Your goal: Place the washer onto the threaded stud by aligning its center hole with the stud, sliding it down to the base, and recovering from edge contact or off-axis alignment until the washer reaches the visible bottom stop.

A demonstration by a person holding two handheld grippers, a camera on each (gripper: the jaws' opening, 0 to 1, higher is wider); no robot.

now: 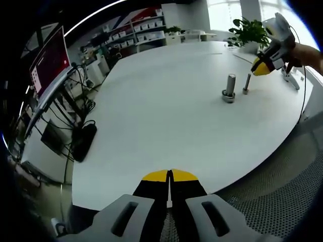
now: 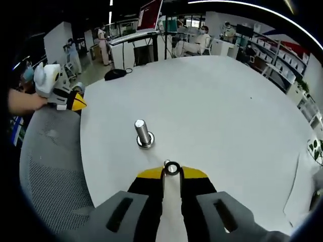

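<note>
The right gripper (image 2: 171, 174) pinches the washer (image 2: 172, 168) above the desk (image 2: 227, 111); the left gripper (image 1: 169, 176) is pressed together, idle. Step: approach; next, centre its hole over the threaded stud (image 2: 144, 133).

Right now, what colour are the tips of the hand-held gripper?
Yellow, on black jaws. The left hand-held gripper shows it best, in the left gripper view.

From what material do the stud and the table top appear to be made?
The stud looks like bare metal, probably steel: grey, with a bright sheen on its top and a ring-shaped base. The table top looks like white laminate or painted board: smooth, matte, with only soft reflections. The pictures cannot settle which.
</note>
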